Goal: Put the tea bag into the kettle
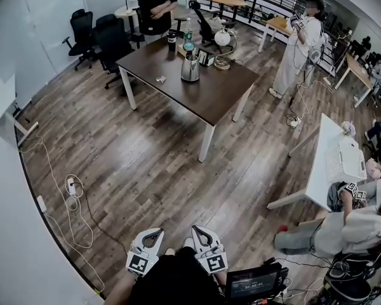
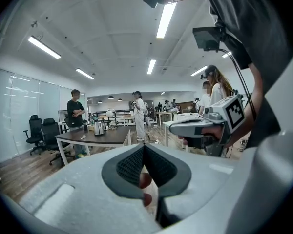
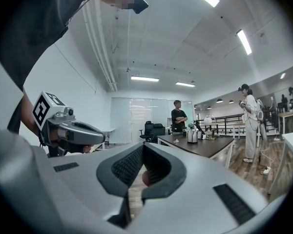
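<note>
Both grippers are being held low and near, close against the body, side by side and just apart, pointing toward the far side. The left gripper (image 1: 153, 236) is tilting slightly downward with its jaws pressed together and empty; the right gripper (image 1: 200, 235) is lying about level, jaws likewise closed on nothing

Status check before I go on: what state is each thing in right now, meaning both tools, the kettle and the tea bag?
Left tool: jaws together, nothing between them.
Right tool: jaws together, nothing between them.
Shiny steel kettle: upright on the dark brown table; lid too small to tell.
Small white tea bag: lying on the table, left of the kettle in the head view, apart from it.
</note>
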Action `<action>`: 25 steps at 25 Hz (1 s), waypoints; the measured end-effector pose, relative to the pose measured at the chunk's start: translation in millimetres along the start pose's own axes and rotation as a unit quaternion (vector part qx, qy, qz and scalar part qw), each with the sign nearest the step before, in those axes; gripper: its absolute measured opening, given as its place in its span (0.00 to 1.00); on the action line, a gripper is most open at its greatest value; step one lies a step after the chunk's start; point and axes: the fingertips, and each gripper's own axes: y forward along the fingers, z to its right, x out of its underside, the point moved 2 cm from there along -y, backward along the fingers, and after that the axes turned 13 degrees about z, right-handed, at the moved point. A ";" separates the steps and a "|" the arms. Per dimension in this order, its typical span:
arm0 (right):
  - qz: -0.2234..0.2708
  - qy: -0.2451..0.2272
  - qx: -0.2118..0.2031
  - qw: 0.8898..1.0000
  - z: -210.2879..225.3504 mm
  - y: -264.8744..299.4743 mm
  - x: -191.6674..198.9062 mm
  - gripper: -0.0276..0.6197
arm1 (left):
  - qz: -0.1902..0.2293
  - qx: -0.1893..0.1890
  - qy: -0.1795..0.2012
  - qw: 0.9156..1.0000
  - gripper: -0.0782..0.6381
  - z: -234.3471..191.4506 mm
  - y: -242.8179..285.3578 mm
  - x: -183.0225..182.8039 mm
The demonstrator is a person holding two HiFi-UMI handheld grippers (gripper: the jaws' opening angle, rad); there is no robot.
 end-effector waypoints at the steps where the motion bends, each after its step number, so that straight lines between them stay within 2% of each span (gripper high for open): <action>1: -0.001 0.001 -0.003 1.000 5.0 2.1 0.7 0.05 | 0.002 -0.002 0.000 1.000 0.09 1.1 3.8 -2.6; 4: -0.002 0.001 -0.014 1.000 11.4 13.5 -0.9 0.05 | 0.006 -0.016 -0.015 1.000 0.09 -2.0 10.7 -7.2; 7: 0.002 -0.004 -0.018 1.000 14.6 30.3 -1.5 0.05 | 0.006 -0.011 -0.009 1.000 0.09 -13.6 18.7 -0.1; 11: -0.012 -0.024 -0.017 1.000 13.2 46.0 3.2 0.05 | 0.023 -0.003 -0.026 0.999 0.09 -31.4 27.6 4.7; 15: -0.013 -0.033 -0.003 0.999 5.2 74.0 -5.2 0.05 | 0.042 0.015 -0.025 0.999 0.09 -62.6 29.9 0.5; 19: -0.012 -0.058 -0.006 0.998 -12.8 106.6 -10.5 0.05 | 0.056 0.022 -0.028 0.998 0.09 -101.3 24.4 3.1; 25: -0.013 -0.070 -0.005 0.997 -43.6 158.2 -12.7 0.05 | 0.075 0.029 -0.033 0.996 0.09 -150.9 8.1 8.5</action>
